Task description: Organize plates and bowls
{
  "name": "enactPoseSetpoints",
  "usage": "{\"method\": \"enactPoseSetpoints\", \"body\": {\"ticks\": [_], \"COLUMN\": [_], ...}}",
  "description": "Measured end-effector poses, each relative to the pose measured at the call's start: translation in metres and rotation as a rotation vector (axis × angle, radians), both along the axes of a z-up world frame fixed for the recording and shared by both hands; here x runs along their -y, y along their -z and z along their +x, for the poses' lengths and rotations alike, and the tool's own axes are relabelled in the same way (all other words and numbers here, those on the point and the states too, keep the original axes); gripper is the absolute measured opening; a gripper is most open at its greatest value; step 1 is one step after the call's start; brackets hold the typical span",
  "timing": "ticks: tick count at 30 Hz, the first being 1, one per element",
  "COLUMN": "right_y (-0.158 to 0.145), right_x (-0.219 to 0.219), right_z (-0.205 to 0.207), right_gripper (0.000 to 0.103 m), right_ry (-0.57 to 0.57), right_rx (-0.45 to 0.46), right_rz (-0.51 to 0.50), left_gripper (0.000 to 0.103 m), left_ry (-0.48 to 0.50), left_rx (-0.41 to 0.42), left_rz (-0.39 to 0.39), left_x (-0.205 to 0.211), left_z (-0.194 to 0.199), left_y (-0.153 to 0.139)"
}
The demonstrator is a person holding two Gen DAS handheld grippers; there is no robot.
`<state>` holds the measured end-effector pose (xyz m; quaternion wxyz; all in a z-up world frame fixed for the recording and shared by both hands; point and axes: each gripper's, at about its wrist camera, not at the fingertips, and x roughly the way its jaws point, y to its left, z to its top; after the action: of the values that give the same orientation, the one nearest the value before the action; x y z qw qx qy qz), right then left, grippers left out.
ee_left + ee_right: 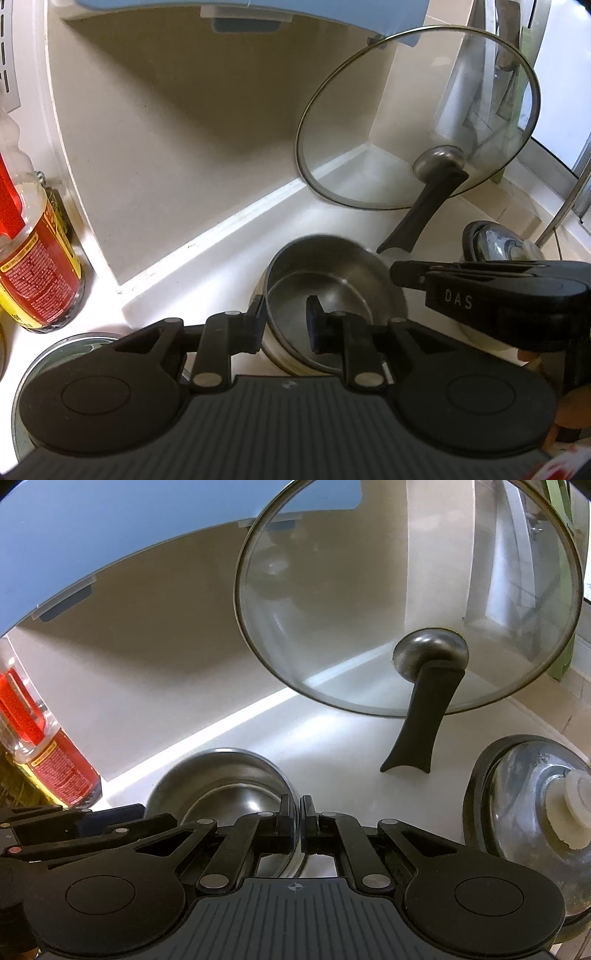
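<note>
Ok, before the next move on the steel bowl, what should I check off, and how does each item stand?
1. Left gripper straddles the steel bowl rim, one finger inside, one outside: ok.
2. Left pads pressing on the rim: not ok, a gap shows.
3. Right gripper shut: ok.
4. Right gripper pinching the bowl's rim: cannot tell.
5. Glass lid leans on the wall, clear of the bowl: ok.
6. Bottle stands apart from the bowl: ok.
</note>
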<state>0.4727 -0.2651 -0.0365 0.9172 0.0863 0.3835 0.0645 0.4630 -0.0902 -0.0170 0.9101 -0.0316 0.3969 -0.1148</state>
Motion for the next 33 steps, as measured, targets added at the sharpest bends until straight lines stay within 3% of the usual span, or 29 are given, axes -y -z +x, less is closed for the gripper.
{"method": "enactPoseSetpoints", "body": {"ticks": [21,25,33], "right_y": [-0.002,-0.003,-0.006], "right_x": [-0.005,-0.003,0.007], "right_z": [-0.005,-0.006,-0.009], "right_gripper": [0.004,0.004,0.005], "right_ry": [-0.025,-0.02,0.006], "right_rx": [-0.021,-0.026,-0.019], "right_rz": [0.009,0.02,0.054], "left_gripper": [0.019,0.022,0.039], "left_ry": [0.003,0.0,-0.022], "left_rx": [0.01,0.018,0.052], "left_rz": [0.008,0.008,0.008], "left_x": [0.0,0.0,-0.009], "left_z": [-0.004,-0.006,-0.011], "left_y": [-0.003,-0.005,-0.012]}}
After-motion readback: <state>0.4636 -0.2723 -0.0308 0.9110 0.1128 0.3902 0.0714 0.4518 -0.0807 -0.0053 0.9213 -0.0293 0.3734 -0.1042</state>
